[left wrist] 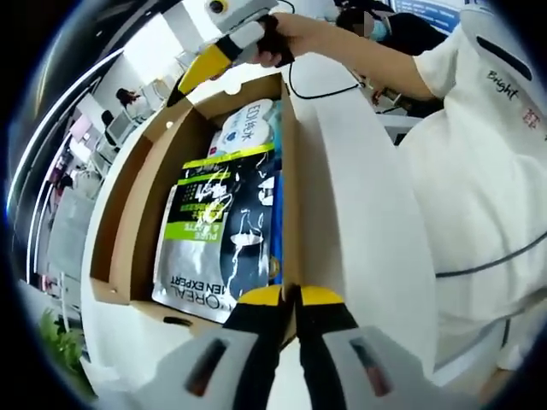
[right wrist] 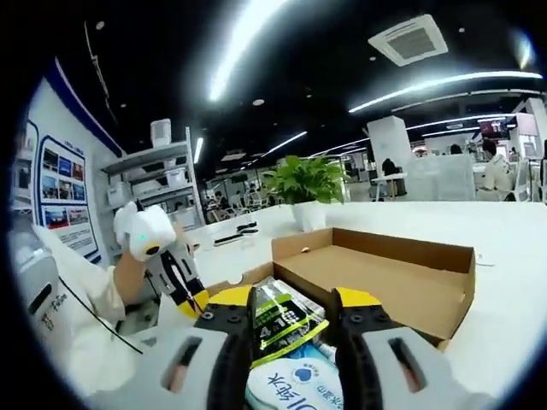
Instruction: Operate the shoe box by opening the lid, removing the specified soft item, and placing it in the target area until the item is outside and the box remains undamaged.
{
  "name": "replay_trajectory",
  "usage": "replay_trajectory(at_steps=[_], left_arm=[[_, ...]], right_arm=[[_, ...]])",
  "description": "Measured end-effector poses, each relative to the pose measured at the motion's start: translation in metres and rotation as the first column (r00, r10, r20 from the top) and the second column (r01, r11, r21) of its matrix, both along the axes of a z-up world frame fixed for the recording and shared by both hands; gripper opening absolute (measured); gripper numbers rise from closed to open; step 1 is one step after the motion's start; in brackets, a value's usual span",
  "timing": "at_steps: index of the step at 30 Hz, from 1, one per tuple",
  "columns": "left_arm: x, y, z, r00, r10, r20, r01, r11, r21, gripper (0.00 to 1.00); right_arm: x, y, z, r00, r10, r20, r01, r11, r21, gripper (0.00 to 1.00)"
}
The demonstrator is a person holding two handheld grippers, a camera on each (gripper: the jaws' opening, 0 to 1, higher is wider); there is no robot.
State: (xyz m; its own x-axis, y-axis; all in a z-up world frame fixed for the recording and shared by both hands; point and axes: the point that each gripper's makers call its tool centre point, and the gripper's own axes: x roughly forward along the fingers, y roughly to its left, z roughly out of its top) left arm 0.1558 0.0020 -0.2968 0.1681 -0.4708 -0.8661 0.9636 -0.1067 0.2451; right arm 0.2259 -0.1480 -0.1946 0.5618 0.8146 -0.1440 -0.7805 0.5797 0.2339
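My left gripper (left wrist: 291,301) is clamped on the shoe box (left wrist: 128,213) wall at six o'clock, steadying it, lid open. My right gripper (right wrist: 293,318), jaws apart, straddles the soft packets (right wrist: 286,329) inside, ready to grip.

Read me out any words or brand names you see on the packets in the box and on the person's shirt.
"L'OREAL" and "MEN EXPERT", partly cut off, on the black and silver packet.
"Bright" on the white shirt.
Print on the white and blue packet: not legible.
Posters on the wall: too small to read.
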Motion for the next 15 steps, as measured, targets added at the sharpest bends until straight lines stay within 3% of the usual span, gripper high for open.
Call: replay_trajectory(at_steps=[4,5,9,13,15], left_arm=[[0.001,0.0,0.0,1.0,0.008,-0.009,-0.008,1.0,-0.004,0.04],[0.0,0.0,0.0,1.0,0.007,-0.009,-0.007,1.0,-0.004,0.04],[0.0,0.0,0.0,1.0,0.004,-0.004,-0.004,1.0,-0.002,0.05],[0.0,0.0,0.0,1.0,0.004,-0.002,-0.004,1.0,-0.003,0.05],[0.0,0.0,0.0,1.0,0.005,-0.004,-0.005,1.0,-0.003,0.05]], right_arm=[[-0.007,0.004,-0.006,0.995,0.07,-0.077,-0.07,0.998,0.002,0.31],[-0.012,0.007,-0.01,0.987,0.1,-0.129,-0.1,0.995,0.01,0.31],[-0.009,0.008,-0.015,0.969,0.115,-0.22,-0.109,0.993,0.035,0.31],[-0.003,0.007,-0.022,0.954,0.104,-0.282,-0.107,0.994,0.007,0.32],[-0.005,0.01,-0.025,0.958,0.1,-0.267,-0.117,0.992,-0.048,0.37]])
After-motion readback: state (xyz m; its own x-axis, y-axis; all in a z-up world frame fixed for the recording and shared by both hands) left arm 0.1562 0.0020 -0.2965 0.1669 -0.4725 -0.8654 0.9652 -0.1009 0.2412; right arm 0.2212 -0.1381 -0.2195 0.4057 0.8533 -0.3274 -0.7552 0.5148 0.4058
